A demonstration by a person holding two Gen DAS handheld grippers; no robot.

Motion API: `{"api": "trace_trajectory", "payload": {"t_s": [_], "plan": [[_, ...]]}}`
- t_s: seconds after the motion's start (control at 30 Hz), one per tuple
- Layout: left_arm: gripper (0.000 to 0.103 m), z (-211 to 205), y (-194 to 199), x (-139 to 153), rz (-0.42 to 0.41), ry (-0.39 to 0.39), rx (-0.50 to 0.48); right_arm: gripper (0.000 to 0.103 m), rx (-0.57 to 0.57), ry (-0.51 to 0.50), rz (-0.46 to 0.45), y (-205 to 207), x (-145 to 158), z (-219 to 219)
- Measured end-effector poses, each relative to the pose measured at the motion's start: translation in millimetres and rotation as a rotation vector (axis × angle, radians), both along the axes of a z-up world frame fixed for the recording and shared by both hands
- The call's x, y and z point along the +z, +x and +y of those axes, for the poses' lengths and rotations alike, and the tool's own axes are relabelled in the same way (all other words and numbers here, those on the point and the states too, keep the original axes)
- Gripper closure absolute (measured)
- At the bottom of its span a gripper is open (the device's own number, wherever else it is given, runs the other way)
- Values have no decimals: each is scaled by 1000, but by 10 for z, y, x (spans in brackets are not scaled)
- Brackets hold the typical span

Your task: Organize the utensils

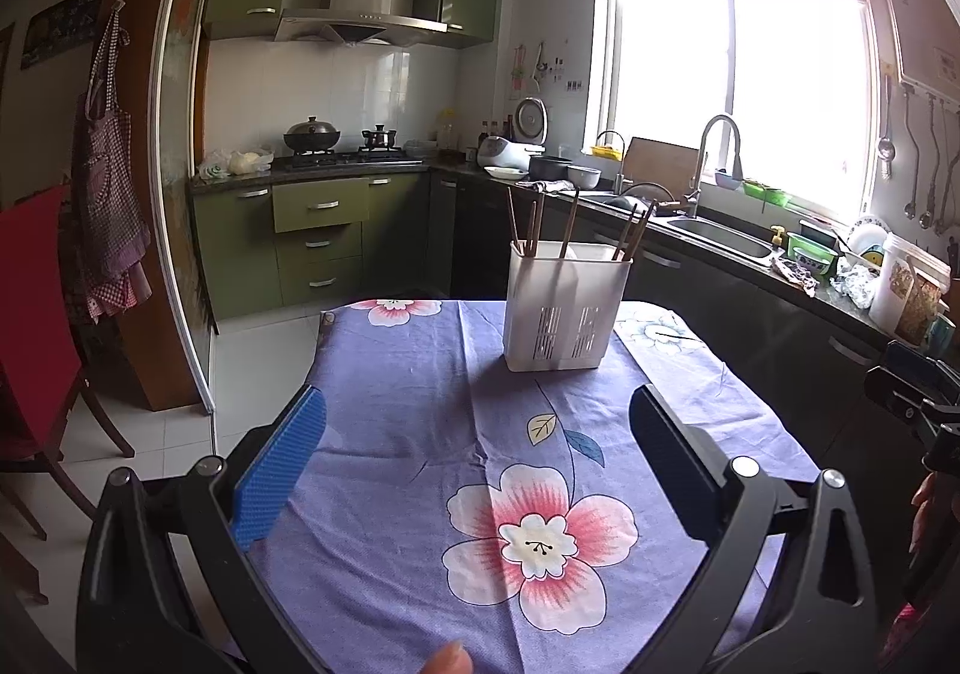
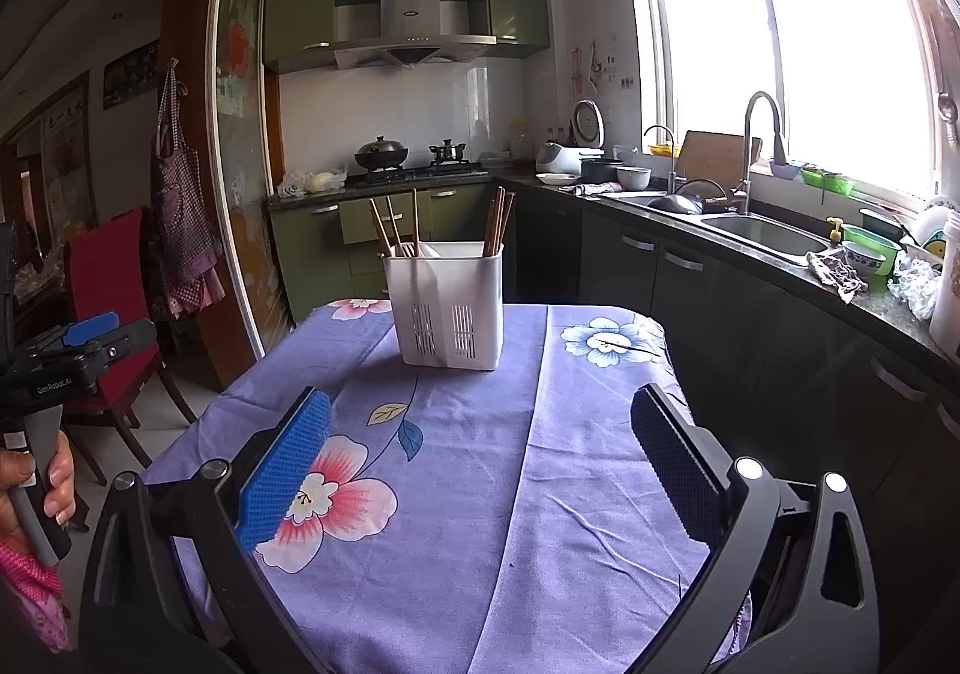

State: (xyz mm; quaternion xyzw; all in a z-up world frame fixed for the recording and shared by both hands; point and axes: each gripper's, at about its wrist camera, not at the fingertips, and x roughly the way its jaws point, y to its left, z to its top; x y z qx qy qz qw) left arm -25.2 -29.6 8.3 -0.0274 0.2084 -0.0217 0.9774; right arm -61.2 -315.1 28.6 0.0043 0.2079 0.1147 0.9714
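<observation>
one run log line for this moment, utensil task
left gripper: open, empty | right gripper: open, empty | chopsticks: upright in white holder | tablecloth: no loose utensils in view

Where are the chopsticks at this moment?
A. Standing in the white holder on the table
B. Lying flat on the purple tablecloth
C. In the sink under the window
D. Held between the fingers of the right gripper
A: the chopsticks stand upright in the white holder on the floral tablecloth; both grippers are open and hold nothing.
</observation>
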Motion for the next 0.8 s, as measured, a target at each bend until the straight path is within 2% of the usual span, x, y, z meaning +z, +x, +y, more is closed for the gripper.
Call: {"api": "trace_trajectory", "payload": {"t_s": [0.8], "plan": [[7, 42, -9, -28, -2, 4, 13, 5, 13, 1, 7, 25, -17, -2]]}}
